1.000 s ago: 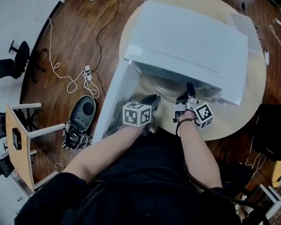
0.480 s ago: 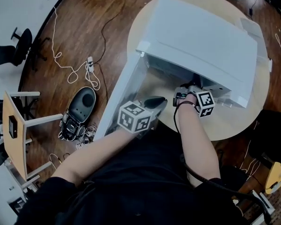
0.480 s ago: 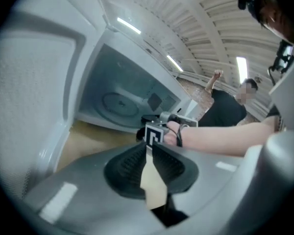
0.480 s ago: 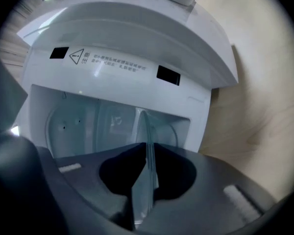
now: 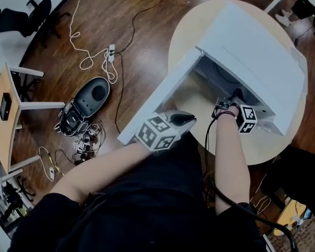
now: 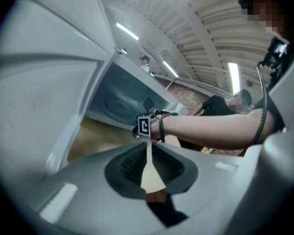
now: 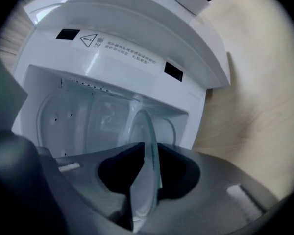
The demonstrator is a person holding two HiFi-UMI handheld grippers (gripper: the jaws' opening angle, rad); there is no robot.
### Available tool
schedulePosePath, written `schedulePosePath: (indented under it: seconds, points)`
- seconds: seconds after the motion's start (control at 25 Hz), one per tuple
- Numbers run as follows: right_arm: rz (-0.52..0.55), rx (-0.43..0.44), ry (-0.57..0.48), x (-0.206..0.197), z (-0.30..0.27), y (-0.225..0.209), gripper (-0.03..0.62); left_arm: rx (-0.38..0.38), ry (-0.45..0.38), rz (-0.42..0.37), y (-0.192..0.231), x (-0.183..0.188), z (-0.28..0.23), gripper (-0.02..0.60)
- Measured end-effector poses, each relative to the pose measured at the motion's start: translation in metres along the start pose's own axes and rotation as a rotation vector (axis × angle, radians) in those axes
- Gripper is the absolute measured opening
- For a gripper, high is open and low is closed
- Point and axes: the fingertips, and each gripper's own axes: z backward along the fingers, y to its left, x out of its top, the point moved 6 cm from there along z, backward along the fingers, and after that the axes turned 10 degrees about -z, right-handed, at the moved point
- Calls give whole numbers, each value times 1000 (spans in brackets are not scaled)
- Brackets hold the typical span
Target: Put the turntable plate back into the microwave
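Note:
The white microwave [image 5: 252, 51] stands on a round wooden table [image 5: 191, 25] with its door [image 5: 157, 101] swung open to the left. My right gripper [image 5: 230, 100] reaches into the cavity mouth. In the right gripper view it [image 7: 148, 148] is shut on the glass turntable plate [image 7: 149, 129], which stands on edge between the pads. Its jaws have just been opening slightly. My left gripper [image 5: 186, 118] hovers in front of the door, outside the cavity. Its jaws [image 6: 148, 146] have just been closing and are shut on nothing.
The table's front edge [image 5: 252, 159] lies just below my right wrist. On the wood floor at left are a black device [image 5: 86, 106], loose cables with a power strip [image 5: 111, 50], a wooden stool [image 5: 5, 109] and an office chair [image 5: 21, 12].
My left gripper has pulled back and up from the cavity to the front of the door. The right gripper has stayed at the cavity mouth. The head view has swung, shifting the microwave to the right.

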Motion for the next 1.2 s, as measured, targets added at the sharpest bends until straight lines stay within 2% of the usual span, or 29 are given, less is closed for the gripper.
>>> schedulePosePath:
  seconds: [0.16,0.32,0.36,0.4,0.48,0.6,0.8,0.92,1.04,1.2]
  points:
    - [24,-40,38,-1,7,-7,112,-42,-24,-19,-9,-1,5,32]
    - [119,-85,94,-2,11,0,175,-75,-66,-24,-18,4,7,32]
    - [140,-88,105,-2,13,0,170,-80,-68,-31,-21,4,7,32]
    - [155,-89,113,-1,14,-1,88,-82,-66,-43,-23,3,5,31]
    - [146,-67,111,0,15,0,80,-72,-49,-66,-25,0,1,29]
    - [65,11,63,-1,16,6,54,-52,-4,-67,-26,-7,-7,28]
    - [31,144,30,-6,4,23,29,-71,44,-66,-31,-14,-11,25]
    - [23,147,28,-8,-11,27,31,-70,67,-75,-30,-18,-10,24]
    - [24,97,16,-9,-15,24,44,-59,77,-76,-28,-21,-7,21]
    - [-9,58,19,1,-10,10,60,-48,53,-61,-29,-16,-8,21]
